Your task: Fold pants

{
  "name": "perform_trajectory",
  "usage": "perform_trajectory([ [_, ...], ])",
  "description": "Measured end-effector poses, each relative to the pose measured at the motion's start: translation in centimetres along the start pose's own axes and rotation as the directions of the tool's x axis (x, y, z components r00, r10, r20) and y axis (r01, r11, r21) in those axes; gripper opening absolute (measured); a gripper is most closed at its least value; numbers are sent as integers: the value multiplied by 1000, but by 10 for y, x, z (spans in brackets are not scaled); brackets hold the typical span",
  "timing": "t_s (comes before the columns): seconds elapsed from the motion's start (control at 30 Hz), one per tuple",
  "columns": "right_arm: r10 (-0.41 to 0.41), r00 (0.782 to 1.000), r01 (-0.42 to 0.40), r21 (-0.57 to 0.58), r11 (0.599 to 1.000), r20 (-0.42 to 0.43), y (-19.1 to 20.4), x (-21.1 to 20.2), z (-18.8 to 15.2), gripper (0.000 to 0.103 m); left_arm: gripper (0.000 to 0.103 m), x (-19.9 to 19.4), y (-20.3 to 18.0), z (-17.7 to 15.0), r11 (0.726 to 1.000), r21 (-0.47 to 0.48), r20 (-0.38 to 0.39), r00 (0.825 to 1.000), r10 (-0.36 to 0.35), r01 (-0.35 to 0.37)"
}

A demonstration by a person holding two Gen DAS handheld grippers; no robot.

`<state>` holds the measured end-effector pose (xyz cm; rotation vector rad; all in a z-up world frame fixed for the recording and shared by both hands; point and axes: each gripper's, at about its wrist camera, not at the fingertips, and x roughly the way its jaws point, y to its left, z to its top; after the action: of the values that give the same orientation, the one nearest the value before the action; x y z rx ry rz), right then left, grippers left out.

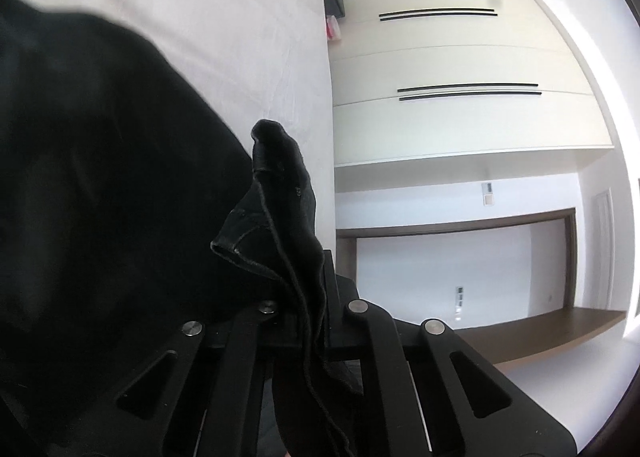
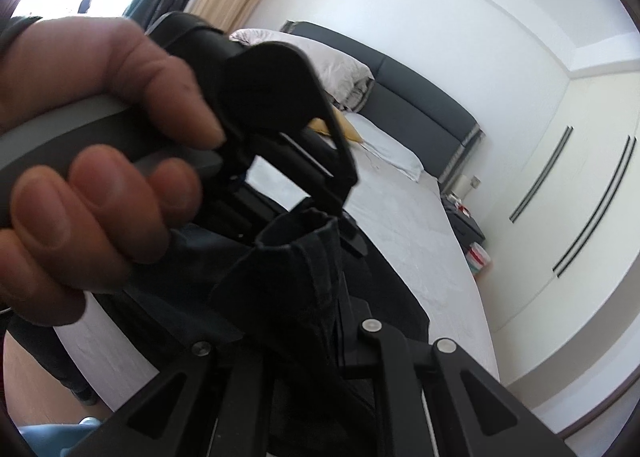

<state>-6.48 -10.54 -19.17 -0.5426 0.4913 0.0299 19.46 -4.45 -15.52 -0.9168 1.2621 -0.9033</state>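
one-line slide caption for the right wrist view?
Right gripper clamps black pants above the bed, left hand close by.

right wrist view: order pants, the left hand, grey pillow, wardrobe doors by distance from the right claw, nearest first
1. pants: clamped in the right claw, centre.
2. left hand: just ahead, left side, gripping the other claw's handle.
3. grey pillow: at the headboard, upper centre.
4. wardrobe doors: far right wall; roughly level with the pillow, too close to call.
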Motion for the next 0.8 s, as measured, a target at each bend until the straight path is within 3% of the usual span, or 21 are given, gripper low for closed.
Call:
perform_trajectory([
  [0.13, 27, 999, -26, -22, 999, 23, 16, 6, 16, 10, 3, -25, 1, 8, 997, 55, -11, 999, 46, -45],
  [0.23, 59, 998, -58, -31, 998, 17, 30, 18, 22, 10, 3, -21, 3, 9, 991, 82, -14, 994, 109, -107],
  [0.37, 118, 993, -119, -22, 993, -14, 46, 34, 19, 10, 3, -28, 28, 5, 989, 49, -7, 990, 141, -141],
  [0.43, 139, 990, -139, -28, 990, -26, 54, 38, 17, 10, 3, -13, 36, -12, 988, 31, -2, 988, 153, -153],
  [0.57, 185, 981, -188, -37, 982, -57, 64, 49, 10, 10, 3, -5, 44, -13, 977, 26, 6, 978, 210, -210],
  [0.67, 240, 966, -243, -13, 970, -95, 66, 57, 0, 11, 4, -4, 56, -22, 969, 25, 2, 970, 244, -244],
  [0.7, 255, 961, -256, 4, 967, -103, 63, 59, -6, 12, 5, -9, 62, -23, 968, 19, 3, 968, 250, -250],
  [0.77, 283, 951, -282, 28, 959, -122, 55, 61, -12, 31, 5, -7, 64, -22, 967, 16, 14, 968, 252, -253],
  [0.8, 291, 948, -288, 45, 957, -128, 50, 60, -15, 36, 6, -13, 65, -25, 968, 13, 16, 968, 251, -251],
])
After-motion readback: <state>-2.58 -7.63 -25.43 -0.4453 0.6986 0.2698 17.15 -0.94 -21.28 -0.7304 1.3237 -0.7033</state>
